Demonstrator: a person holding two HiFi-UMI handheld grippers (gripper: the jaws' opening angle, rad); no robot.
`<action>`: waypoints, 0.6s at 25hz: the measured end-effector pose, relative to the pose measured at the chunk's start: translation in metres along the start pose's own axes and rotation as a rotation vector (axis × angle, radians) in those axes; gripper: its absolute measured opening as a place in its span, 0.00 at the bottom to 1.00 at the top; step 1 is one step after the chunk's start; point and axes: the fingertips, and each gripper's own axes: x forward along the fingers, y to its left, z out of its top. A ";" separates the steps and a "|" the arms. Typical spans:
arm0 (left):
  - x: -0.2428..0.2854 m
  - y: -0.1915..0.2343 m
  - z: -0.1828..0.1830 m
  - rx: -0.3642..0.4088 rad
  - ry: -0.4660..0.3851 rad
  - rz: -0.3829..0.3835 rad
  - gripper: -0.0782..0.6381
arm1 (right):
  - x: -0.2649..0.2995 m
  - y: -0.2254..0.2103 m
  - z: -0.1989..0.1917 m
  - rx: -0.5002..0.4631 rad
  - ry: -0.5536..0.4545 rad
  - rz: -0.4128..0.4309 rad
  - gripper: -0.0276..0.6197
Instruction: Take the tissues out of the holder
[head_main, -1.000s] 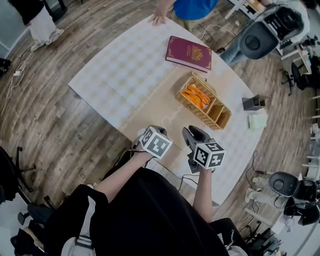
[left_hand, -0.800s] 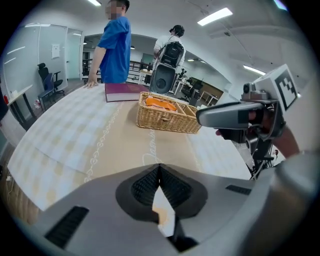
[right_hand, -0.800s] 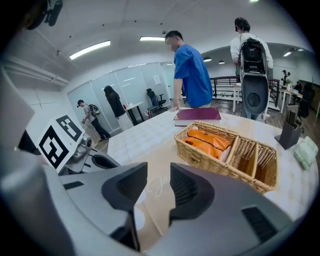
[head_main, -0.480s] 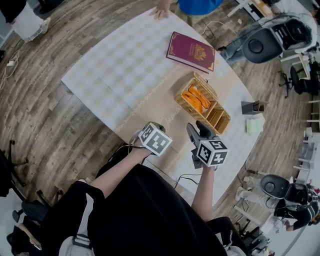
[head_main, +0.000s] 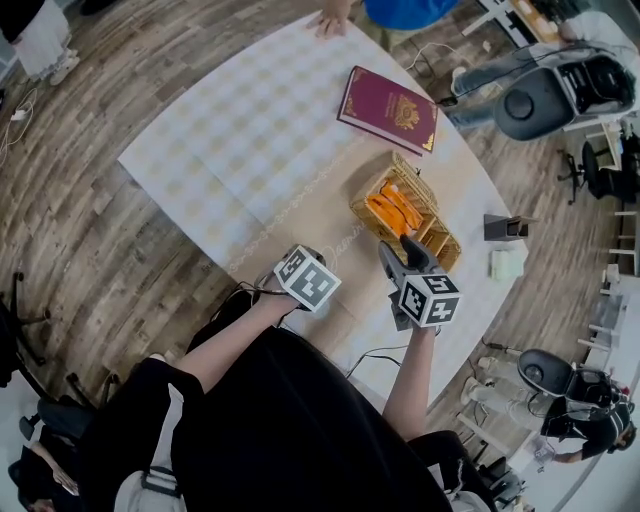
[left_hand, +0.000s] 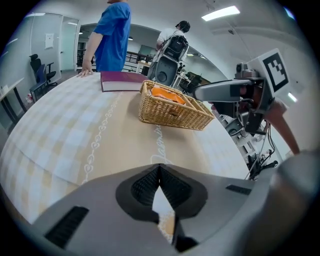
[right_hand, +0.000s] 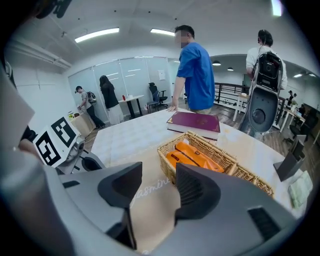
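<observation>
Pale wad (head_main: 507, 263), perhaps tissues, indistinct

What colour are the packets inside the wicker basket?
Orange; the packets show best in the right gripper view.

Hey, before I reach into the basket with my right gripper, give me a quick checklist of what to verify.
1. Jaws of the right gripper opening, nothing between them: ok.
2. Jaws of the left gripper together, holding nothing: ok.
3. The orange packets lie in view in the larger compartment of the basket: ok.
4. Stretch of table between right gripper and basket is bare: ok.
5. A bystander's hand rests at the far edge, away from the basket: ok.
6. Packets loose enough to lift: cannot tell.
</observation>
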 end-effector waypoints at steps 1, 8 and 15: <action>0.000 0.002 0.002 -0.002 -0.001 0.002 0.11 | 0.001 -0.004 0.002 -0.004 0.002 -0.004 0.36; 0.002 0.016 0.006 -0.021 0.008 0.001 0.11 | 0.014 -0.031 0.015 -0.036 0.034 -0.035 0.38; 0.007 0.026 0.002 -0.037 0.044 -0.012 0.11 | 0.032 -0.054 0.019 -0.080 0.089 -0.064 0.40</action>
